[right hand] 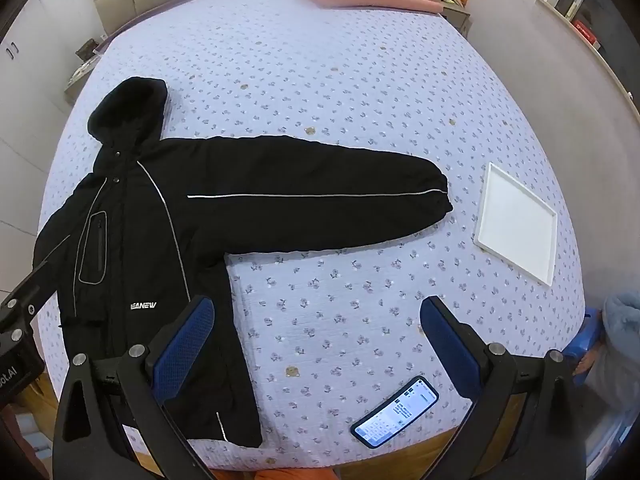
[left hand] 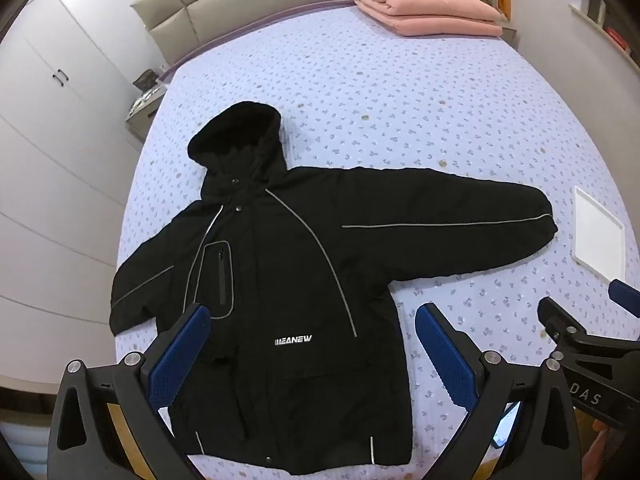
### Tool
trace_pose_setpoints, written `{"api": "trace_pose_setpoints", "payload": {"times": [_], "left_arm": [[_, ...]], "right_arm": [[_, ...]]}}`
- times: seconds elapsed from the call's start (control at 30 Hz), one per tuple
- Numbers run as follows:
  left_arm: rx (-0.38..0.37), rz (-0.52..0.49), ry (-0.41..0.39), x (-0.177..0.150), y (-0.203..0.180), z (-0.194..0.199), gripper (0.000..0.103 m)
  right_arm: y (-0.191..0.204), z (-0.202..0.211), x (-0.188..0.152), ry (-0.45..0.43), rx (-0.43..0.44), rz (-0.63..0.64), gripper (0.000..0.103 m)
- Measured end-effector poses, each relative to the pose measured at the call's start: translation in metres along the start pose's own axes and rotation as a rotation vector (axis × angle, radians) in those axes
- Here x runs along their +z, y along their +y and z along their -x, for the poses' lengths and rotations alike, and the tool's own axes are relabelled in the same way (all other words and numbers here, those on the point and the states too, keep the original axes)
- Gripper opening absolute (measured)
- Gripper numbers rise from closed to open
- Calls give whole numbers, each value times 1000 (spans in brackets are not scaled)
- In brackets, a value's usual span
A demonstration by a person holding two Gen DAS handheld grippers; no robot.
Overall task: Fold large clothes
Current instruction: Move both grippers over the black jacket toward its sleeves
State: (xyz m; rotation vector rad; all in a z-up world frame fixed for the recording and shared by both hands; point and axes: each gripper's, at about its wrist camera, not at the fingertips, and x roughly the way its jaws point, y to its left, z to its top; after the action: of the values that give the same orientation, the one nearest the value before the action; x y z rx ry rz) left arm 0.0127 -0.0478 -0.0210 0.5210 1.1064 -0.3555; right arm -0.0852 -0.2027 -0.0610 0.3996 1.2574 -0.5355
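Two grippers hovered above the near edge of a bed (right hand: 360, 120) — both with blue-padded jaws spread wide and holding nothing. The left gripper (left hand: 312, 356) hung over the lower front of one black jacket (left hand: 280, 280); the right gripper (right hand: 316, 348) hung over bare sheet just beside the jacket's hem. One phone (right hand: 396, 412), screen lit, lay at the near edge between the right jaws. The jacket lay flat, front up, hood pointing away, one sleeve stretched toward one white tray (right hand: 516, 220). Farthest off — one folded pink blanket (left hand: 428, 12) by the headboard (left hand: 248, 4).
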Motion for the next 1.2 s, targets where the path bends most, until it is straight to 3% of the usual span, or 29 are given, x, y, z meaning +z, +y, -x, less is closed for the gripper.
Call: {"api": "trace_pose_setpoints", "payload": {"times": [0.5,0.63,0.97,1.2], "left_arm": [[-2,47,-26,-3,23,11,102],[53,71,-25,-5,28,11,102],[216,320,-41,-30,131,25,102],[232,448,-2,-65,190,18,102]], "right_arm": [[16,11,-6,-10,-10,33,103],[19,10,-10,-11,-9,41,103],[44,8,-17,6,13,87,103],[90,13,-27,2,39,190,103]]}}
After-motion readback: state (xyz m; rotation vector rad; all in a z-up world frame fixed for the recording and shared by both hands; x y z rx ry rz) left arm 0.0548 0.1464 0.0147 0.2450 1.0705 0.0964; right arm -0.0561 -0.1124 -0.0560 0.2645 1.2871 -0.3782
